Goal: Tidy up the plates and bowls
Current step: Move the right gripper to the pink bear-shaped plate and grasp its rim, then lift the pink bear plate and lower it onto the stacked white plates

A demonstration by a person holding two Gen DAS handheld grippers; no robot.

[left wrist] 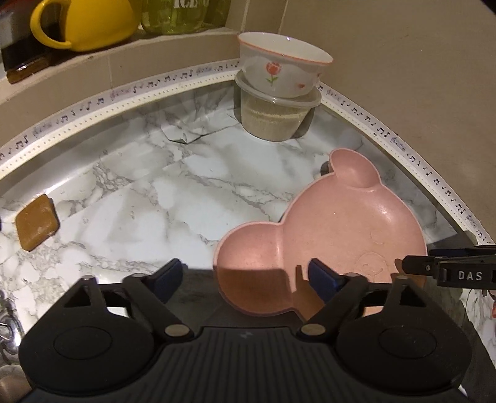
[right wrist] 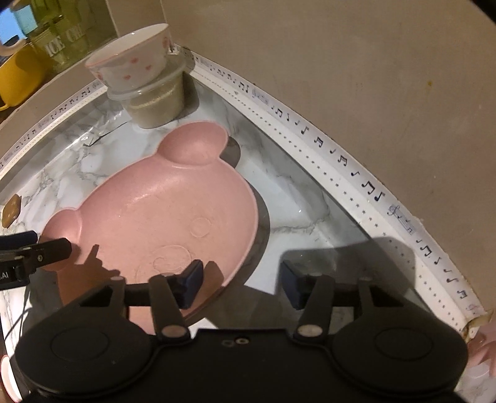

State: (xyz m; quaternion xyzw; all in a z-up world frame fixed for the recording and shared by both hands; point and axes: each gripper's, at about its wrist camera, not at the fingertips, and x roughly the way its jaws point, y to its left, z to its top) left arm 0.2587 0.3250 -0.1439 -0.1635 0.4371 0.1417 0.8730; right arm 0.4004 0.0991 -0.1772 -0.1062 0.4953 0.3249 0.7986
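A pink bear-shaped plate [left wrist: 334, 235] [right wrist: 161, 214] lies on the marble counter near the corner. A white bowl with a red flower [left wrist: 279, 66] [right wrist: 133, 62] sits on a clear plastic tub [left wrist: 272, 114] [right wrist: 155, 107] at the back corner. My left gripper [left wrist: 245, 279] is open, low over the plate's near-left ear; its right finger stands over the plate. My right gripper [right wrist: 241, 285] is open, straddling the plate's near-right rim, left finger over the plate, right finger over the counter. Neither holds anything.
A brown square pad [left wrist: 36, 225] [right wrist: 11, 209] lies on the counter at left. A yellow mug [left wrist: 83, 23] and green jars [left wrist: 186, 15] stand on the ledge behind. A note-patterned white strip [right wrist: 372, 189] edges the counter against the wall.
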